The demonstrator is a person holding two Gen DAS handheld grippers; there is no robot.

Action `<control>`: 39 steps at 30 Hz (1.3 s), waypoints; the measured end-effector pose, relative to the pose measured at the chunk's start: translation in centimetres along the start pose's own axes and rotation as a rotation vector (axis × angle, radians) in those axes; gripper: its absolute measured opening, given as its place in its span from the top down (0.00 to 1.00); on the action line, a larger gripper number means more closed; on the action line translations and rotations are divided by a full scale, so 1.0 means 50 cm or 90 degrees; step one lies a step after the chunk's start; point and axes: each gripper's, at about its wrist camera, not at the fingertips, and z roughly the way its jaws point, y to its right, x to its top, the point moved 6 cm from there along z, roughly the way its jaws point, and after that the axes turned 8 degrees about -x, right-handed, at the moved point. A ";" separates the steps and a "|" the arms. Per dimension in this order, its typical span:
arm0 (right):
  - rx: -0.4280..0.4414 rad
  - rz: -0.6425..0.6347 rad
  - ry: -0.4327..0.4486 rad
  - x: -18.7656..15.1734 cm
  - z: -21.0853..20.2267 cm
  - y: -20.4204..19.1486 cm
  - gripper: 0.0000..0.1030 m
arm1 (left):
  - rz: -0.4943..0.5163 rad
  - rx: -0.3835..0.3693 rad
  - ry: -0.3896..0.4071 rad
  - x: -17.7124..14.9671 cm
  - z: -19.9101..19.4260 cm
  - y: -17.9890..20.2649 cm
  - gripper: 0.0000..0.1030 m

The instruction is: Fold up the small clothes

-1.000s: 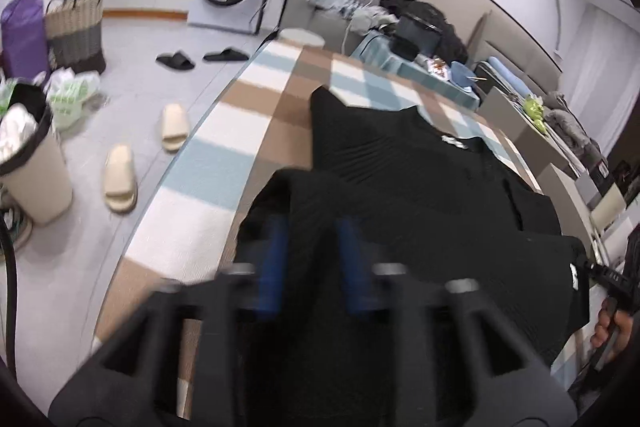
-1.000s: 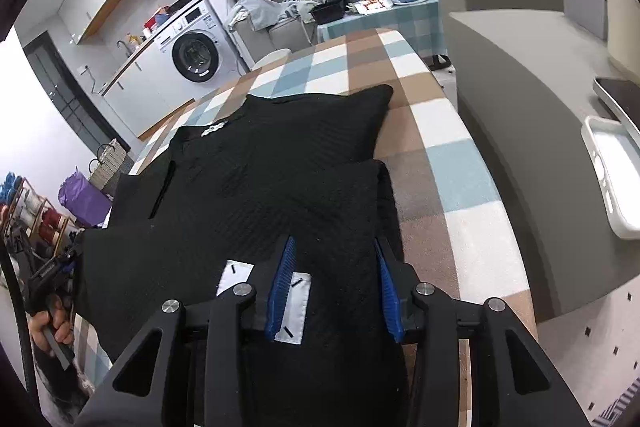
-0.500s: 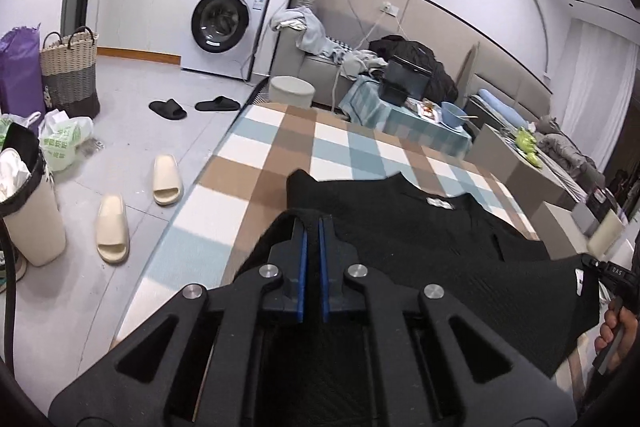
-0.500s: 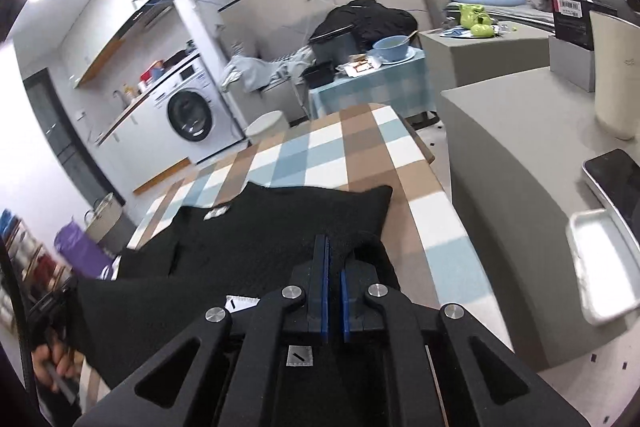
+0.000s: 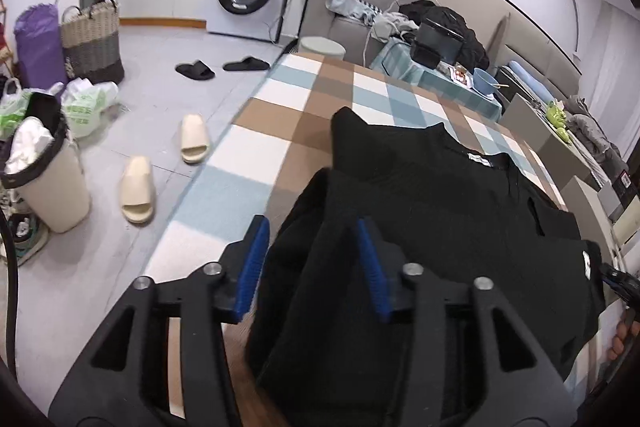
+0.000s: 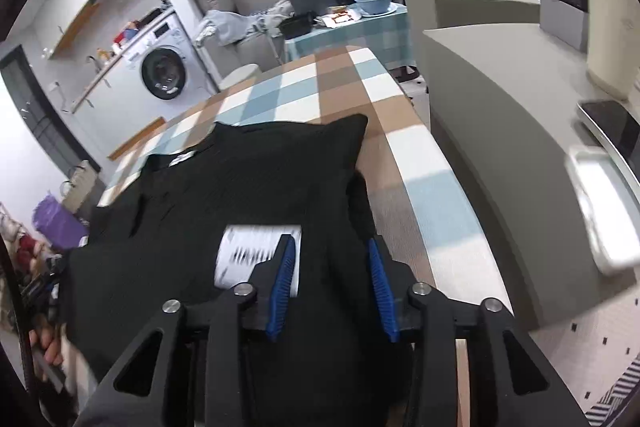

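A black knit garment [image 5: 440,195] lies on the checked table cover [image 5: 320,95], its lower part folded up over its body and a white neck label [image 5: 478,159] facing up. My left gripper [image 5: 312,259] hovers at the fold's left corner; its jaws are opening, with black cloth lying loose between the blue pads [image 5: 252,263]. In the right wrist view the same garment [image 6: 260,167] shows a white care tag [image 6: 248,255] on the folded layer. My right gripper [image 6: 330,279] is at the fold's right corner, jaws opening, cloth between the pads but not pinched.
On the floor to the left are cream slippers [image 5: 136,191], a bin [image 5: 44,167], bags and a woven basket [image 5: 90,43]. A grey counter [image 6: 500,99] with a white tray [image 6: 604,211] runs along the table's right side. A hand [image 6: 48,347] shows at the frame edge.
Half a second ago both pairs of jaws were closed tight; now both stand apart with the cloth loose between them. Both views have tipped back down toward the garment.
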 end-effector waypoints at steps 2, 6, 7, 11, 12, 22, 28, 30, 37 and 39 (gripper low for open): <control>0.024 -0.004 0.002 -0.022 -0.024 0.008 0.50 | 0.020 0.018 -0.005 -0.022 -0.015 0.001 0.43; 0.015 0.010 -0.015 -0.066 -0.051 0.038 0.48 | 0.045 0.004 -0.043 -0.076 -0.028 0.013 0.43; 0.031 0.024 -0.027 -0.078 -0.051 0.044 0.48 | 0.050 0.004 -0.043 -0.085 -0.031 0.016 0.43; 0.057 0.037 -0.041 -0.116 -0.057 0.048 0.48 | 0.059 -0.024 -0.055 -0.112 -0.042 0.032 0.43; 0.069 0.035 -0.044 -0.123 -0.057 0.044 0.48 | 0.059 -0.026 -0.060 -0.118 -0.041 0.035 0.43; 0.071 0.026 -0.061 -0.121 -0.029 0.026 0.47 | 0.076 -0.036 -0.076 -0.133 -0.023 0.052 0.81; 0.092 -0.020 -0.047 -0.153 -0.081 0.016 0.47 | 0.058 -0.044 -0.082 -0.130 -0.022 0.046 0.81; 0.099 -0.025 -0.055 -0.164 -0.085 0.018 0.47 | 0.055 -0.043 -0.085 -0.127 -0.018 0.046 0.81; 0.101 -0.056 -0.047 -0.168 -0.070 0.003 0.47 | 0.080 -0.030 -0.079 -0.128 -0.018 0.053 0.83; 0.099 -0.050 -0.051 -0.164 -0.055 0.004 0.59 | 0.083 -0.030 -0.082 -0.130 -0.020 0.054 0.85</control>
